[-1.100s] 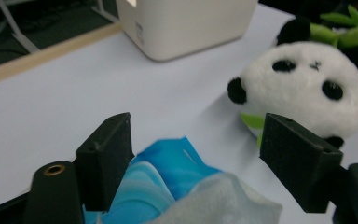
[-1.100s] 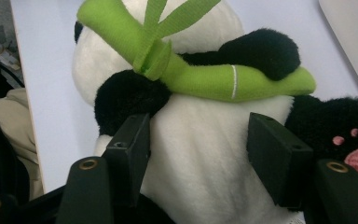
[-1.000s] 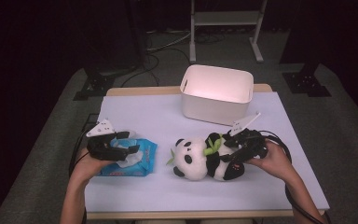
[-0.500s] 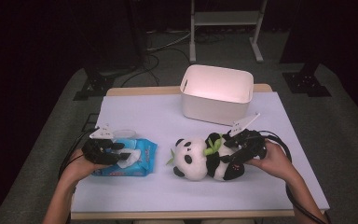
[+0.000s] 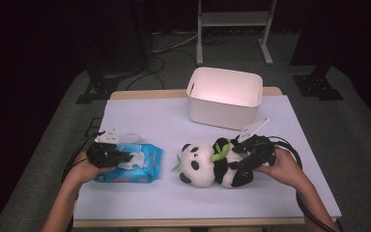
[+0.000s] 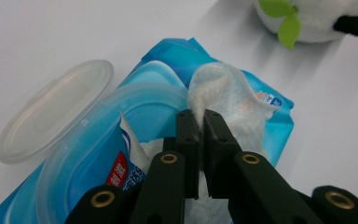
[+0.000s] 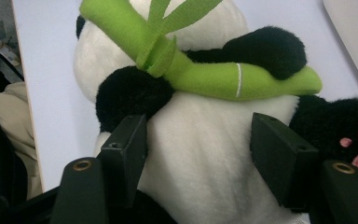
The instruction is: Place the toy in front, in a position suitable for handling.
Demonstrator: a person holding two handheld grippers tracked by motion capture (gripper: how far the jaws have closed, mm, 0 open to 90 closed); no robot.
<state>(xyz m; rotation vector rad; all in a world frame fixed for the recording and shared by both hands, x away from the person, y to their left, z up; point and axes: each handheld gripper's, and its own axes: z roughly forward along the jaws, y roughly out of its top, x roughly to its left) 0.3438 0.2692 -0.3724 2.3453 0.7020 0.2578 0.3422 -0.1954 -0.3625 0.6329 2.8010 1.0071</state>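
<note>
A blue wet-wipe pack point(image 5: 142, 166) lies at the table's front left with its clear lid point(image 6: 51, 112) flipped open. My left gripper point(image 5: 117, 155) rests on the pack. Its jaws have just been closing, and they now pinch a white wipe point(image 6: 223, 88) that sticks up from the opening, with my left gripper point(image 6: 199, 119) shut on its fold. A panda plush point(image 5: 205, 162) holding green bamboo point(image 7: 223, 77) lies on its side at the front centre. My right gripper point(image 5: 240, 162) has its jaws pressed into either side of the panda's white belly point(image 7: 205, 140).
A white bin point(image 5: 224, 96) stands open and upright at the back centre of the pale table point(image 5: 149, 116). Cables trail from both grippers off the table's sides. Beyond the table there are dark floor and stand legs.
The left gripper's jaws have closed onto the wipe sticking out of the pack, and the hand settled slightly lower. The right gripper and the panda have stayed where they were.
</note>
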